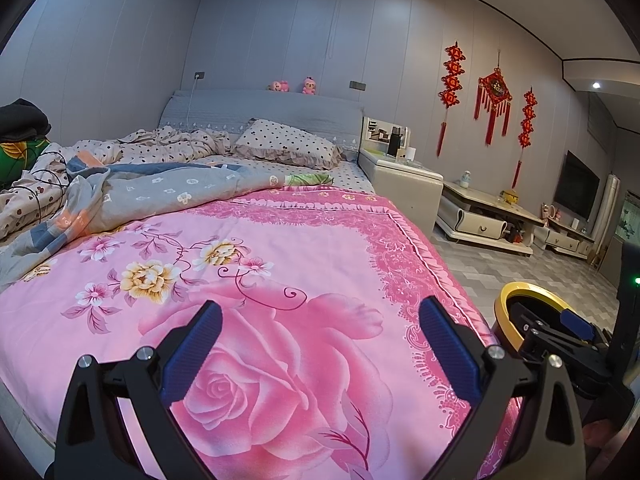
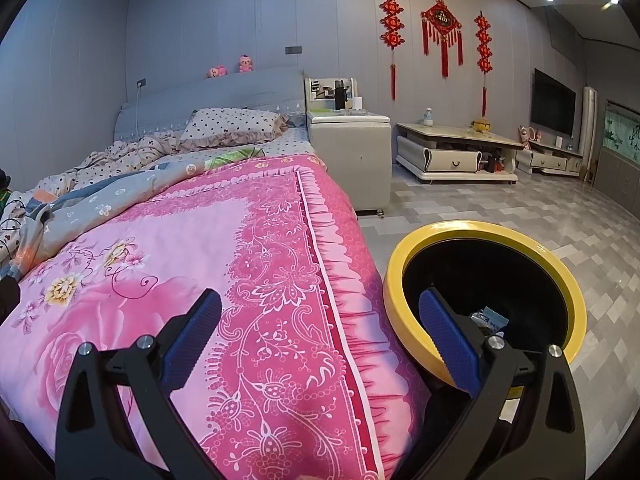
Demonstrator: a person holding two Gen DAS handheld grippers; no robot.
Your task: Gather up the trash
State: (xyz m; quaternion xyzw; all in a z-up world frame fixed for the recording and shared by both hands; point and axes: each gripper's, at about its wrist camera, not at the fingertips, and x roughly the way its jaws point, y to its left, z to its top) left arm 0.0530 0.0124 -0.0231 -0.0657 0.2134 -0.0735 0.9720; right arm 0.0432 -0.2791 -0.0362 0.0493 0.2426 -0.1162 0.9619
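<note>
Nearest the lenses, both grippers are seen with blue ribbed fingers spread wide and nothing held between them: the left gripper [image 1: 320,320] is poised over the pink rose-printed bedspread [image 1: 288,264], while the right gripper [image 2: 320,320] is held across the bed's edge, its right-hand finger [image 2: 448,340] over the mouth of the round black bin with a yellow rim [image 2: 416,248]. That bin is stood on the grey tiled floor [image 2: 520,208], just beside the bed. Inside it, a small crumpled wrapper with pale blue print [image 2: 490,316] can be made out, so some trash appears already collected. Farther up the bed, a rumpled grey flowered quilt [image 1: 168,192] and a polka-dot pillow [image 1: 288,144] are seen. No loose trash can be made out on the bedspread; what remains cannot be told.
</note>
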